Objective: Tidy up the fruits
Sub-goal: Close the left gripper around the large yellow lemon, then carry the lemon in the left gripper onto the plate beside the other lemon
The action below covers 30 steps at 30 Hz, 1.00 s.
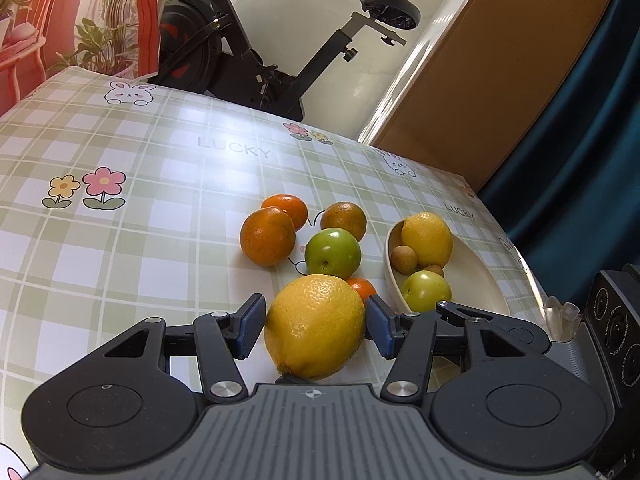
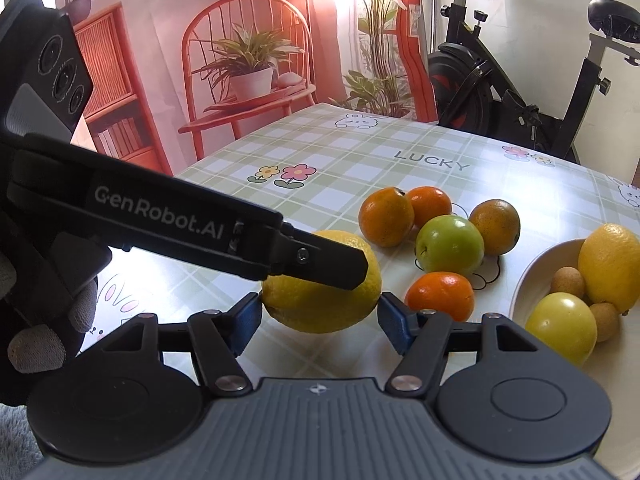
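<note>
A yellow lemon [image 1: 316,326] sits between the blue pads of my left gripper [image 1: 316,322], which is shut on it just above the tablecloth. The same lemon [image 2: 320,304] shows in the right wrist view, with the left gripper's finger [image 2: 320,264] across it. My right gripper [image 2: 318,320] is open and empty, just behind that lemon. A white bowl [image 1: 476,280] holds a second lemon [image 1: 427,239], a green apple [image 1: 426,290] and small brown longans [image 1: 404,258]. Three oranges [image 1: 267,236], a green apple [image 1: 333,251] and a small tangerine [image 1: 362,286] lie on the table.
The table [image 1: 140,240] has a green checked cloth with flower and bunny prints. An exercise bike [image 1: 248,52] stands beyond the far edge. A blue curtain [image 1: 580,140] hangs at the right. A printed backdrop [image 2: 240,60] stands behind the table.
</note>
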Each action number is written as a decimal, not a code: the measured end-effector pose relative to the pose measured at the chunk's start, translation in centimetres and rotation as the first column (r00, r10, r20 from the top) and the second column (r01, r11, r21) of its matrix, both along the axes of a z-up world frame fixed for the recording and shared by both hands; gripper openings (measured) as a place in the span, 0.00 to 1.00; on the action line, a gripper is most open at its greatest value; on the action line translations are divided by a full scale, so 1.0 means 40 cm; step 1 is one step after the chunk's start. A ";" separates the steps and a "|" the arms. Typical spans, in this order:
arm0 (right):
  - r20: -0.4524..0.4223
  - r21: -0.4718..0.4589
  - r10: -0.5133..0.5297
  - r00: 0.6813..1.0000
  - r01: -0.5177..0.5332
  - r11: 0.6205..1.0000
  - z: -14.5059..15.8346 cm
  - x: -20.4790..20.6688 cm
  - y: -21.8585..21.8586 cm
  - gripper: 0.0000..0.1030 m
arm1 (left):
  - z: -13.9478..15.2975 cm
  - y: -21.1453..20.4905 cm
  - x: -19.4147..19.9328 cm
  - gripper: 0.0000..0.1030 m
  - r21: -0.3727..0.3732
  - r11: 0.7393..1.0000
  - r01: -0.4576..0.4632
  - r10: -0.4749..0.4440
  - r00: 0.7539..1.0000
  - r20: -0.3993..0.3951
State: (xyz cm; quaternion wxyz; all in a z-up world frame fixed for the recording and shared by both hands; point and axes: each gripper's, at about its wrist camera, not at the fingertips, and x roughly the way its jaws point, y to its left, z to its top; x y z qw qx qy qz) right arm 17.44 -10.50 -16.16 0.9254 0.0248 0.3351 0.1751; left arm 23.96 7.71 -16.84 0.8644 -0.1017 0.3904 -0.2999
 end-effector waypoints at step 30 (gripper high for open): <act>0.068 0.116 -0.365 0.929 0.356 0.927 0.064 -0.129 -0.353 0.64 | 0.048 -0.452 0.010 0.57 0.122 0.969 0.213 -0.223 0.973 0.068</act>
